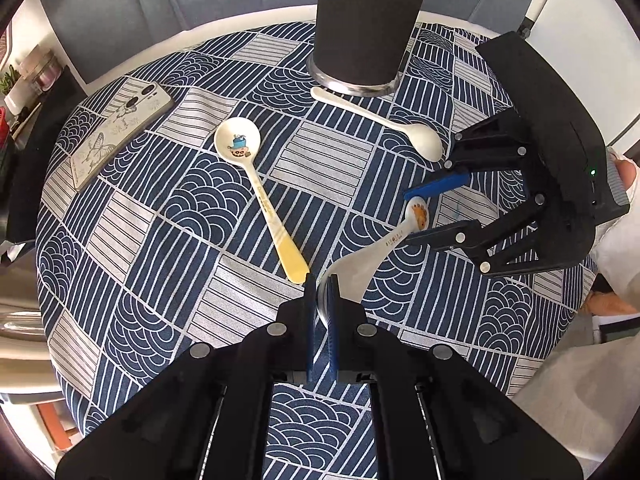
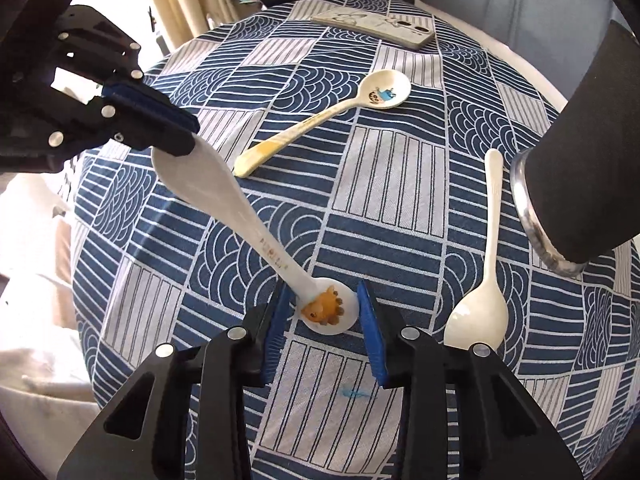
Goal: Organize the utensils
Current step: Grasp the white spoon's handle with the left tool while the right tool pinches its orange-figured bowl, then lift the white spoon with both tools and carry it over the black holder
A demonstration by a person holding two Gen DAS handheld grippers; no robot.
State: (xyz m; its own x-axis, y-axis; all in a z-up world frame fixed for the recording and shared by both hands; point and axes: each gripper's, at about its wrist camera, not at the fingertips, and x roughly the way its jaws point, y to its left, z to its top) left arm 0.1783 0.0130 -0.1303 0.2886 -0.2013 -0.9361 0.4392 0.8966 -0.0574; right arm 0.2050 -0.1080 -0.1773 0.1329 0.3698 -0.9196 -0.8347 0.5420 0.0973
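**Over the table centre: handing off the cartoon spoon**

Between my two tongs, I'm holding the white cartoon spoon (image 2: 248, 236) off the patterned cloth (image 1: 120, 216). My left gripper (image 1: 322, 280) is clamped on the wide handle end. My right gripper (image 2: 324, 312) is standing spread apart, its blue pads (image 2: 370, 332) flanking the bowl at 3 and 9 o'clock without touching, as far as I can tell.

Black holder (image 1: 368, 28) is sitting at 12 o'clock in the left view. Plain white spoon (image 1: 384, 124) is lying just below its base, and the yellow-handled spoon (image 1: 260, 192) is at 10 o'clock, near the phone (image 1: 120, 128).

Risks I'm seeing:
- Round, glossy bowl: pads closing on it could squeeze it out sideways.
- Releasing left before right is gripping would drop the spoon on the cloth.
- Swinging toward the holder, the right tong could be clipping the plain spoon right beside it.
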